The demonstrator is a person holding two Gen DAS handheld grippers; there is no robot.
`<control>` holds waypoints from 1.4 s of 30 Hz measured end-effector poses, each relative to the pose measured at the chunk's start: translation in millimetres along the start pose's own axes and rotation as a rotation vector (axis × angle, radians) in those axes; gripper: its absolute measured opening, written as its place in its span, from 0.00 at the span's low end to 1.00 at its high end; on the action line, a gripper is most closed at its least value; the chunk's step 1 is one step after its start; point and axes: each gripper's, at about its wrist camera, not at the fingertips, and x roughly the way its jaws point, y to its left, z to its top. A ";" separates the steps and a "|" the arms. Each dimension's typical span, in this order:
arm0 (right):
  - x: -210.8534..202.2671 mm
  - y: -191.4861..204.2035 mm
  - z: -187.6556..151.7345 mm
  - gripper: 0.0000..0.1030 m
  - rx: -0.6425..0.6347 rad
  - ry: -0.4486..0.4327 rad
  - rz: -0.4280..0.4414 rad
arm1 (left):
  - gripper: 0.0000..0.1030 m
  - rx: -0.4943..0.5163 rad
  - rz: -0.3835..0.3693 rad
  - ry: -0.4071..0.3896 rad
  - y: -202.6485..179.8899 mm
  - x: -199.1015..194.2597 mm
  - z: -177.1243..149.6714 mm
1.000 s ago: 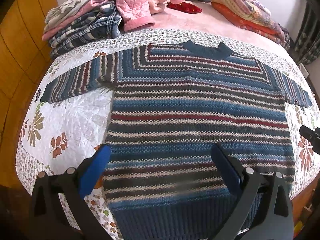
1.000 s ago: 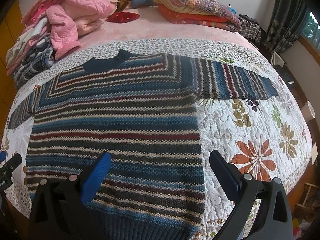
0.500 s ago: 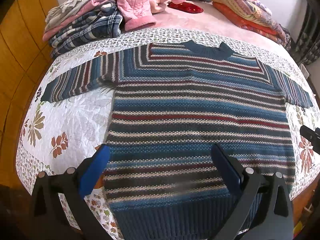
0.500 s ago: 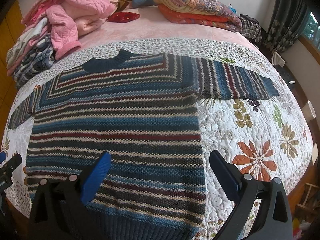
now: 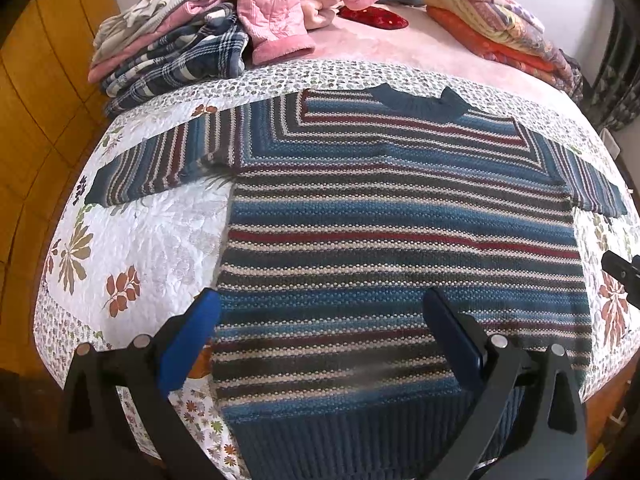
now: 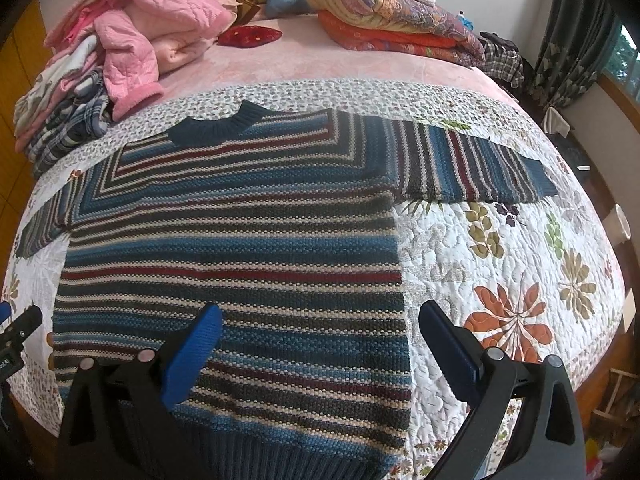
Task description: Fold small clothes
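A striped knit sweater (image 5: 400,224) in blue, red, grey and cream lies flat and face up on the quilt, both sleeves spread sideways, dark blue collar (image 5: 420,100) at the far side. My left gripper (image 5: 320,320) hovers open above the sweater's lower left part, near the ribbed hem (image 5: 360,432). In the right wrist view the same sweater (image 6: 240,240) fills the left half. My right gripper (image 6: 320,328) is open over its lower right edge, one blue fingertip (image 6: 200,340) above the knit, the other above the quilt. Neither holds anything.
A white floral quilt (image 6: 500,264) covers the bed's near half. A heap of pink and plaid clothes (image 5: 192,32) sits at the far left. Folded colourful blankets (image 6: 392,24) and a red cushion (image 6: 250,36) lie at the back. Curtains (image 6: 568,40) hang right.
Both grippers have drifted slightly forward over the sweater; the view has shifted a little. The sweater has not moved and the jaws stay open.
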 end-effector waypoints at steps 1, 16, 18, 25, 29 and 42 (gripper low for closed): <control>-0.1 0.1 0.1 0.96 0.000 0.000 -0.001 | 0.97 0.000 0.000 0.000 0.6 -0.3 -0.2; -1.1 2.7 0.9 0.96 0.001 0.000 0.001 | 0.97 0.002 0.002 -0.003 2.1 -0.6 -1.0; -0.9 3.3 0.6 0.96 0.000 0.000 0.000 | 0.97 0.001 0.002 -0.003 1.1 -0.1 -1.4; 2.6 -17.7 5.5 0.96 0.019 -0.044 0.066 | 0.97 -0.025 -0.127 -0.008 -8.1 17.2 3.5; 20.4 -81.5 30.9 0.96 0.106 -0.039 0.052 | 0.97 -0.014 -0.126 -0.008 -33.9 34.9 23.8; 150.9 -361.6 127.9 0.90 0.425 0.148 -0.061 | 0.97 0.014 -0.143 -0.061 -159.8 91.5 114.2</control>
